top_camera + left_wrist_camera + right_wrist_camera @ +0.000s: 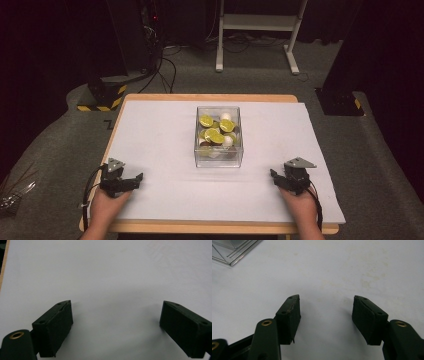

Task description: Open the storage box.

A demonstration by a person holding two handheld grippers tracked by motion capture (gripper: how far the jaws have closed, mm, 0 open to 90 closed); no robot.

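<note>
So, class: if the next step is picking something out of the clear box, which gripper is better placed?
Right, narrowly. The clear box sits slightly nearer the right gripper, and its corner already shows in the right gripper view. The left gripper faces bare mat. Both are open.

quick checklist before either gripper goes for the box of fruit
1. Left gripper open, nothing between jaws: ok.
2. Right gripper open, nothing held: ok.
3. Box upright, top open: ok.
4. Sheet between grippers and box free of obstacles: ok.
5. Lime halves on top of the pile, reachable from above: ok.
6. What the dark and white pieces underneath are: cannot tell.
</note>
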